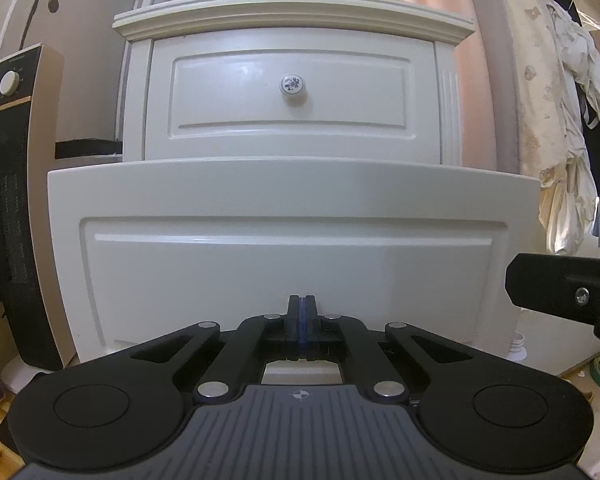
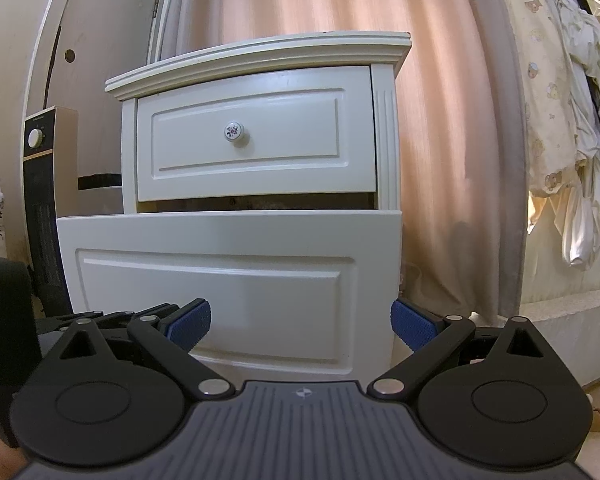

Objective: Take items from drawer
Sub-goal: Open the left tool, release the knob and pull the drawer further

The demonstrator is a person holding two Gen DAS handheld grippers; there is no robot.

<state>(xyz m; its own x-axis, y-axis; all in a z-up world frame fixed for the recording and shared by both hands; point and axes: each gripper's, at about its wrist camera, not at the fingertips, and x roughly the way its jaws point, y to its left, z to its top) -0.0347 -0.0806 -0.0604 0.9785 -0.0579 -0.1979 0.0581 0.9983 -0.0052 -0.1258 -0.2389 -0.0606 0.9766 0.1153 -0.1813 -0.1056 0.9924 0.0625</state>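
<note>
A cream-white wooden nightstand (image 1: 296, 24) with a moulded top stands against a pink pleated curtain (image 2: 452, 128); its upper drawer (image 1: 290, 92) is shut, with a round white ceramic knob painted with flowers (image 1: 295, 86) at its centre. The lower drawer (image 1: 292, 240) with a raised-panel front is pulled out toward the cameras, and in the right wrist view a dark gap shows between its top edge and the upper drawer; its contents cannot be seen from this low angle. The left gripper (image 1: 302, 312) sits just before the middle of the lower drawer front, jaws pressed together on the knob or not, I cannot tell. The right gripper (image 2: 302, 324) hangs near the drawer's right corner, its blue ribbed pads (image 2: 191, 326) spread wide apart and holding nothing. A black-and-beige tower heater (image 1: 18, 208) stands close at the nightstand's left, and hanging pale clothes (image 2: 560, 120) are at the right.
</note>
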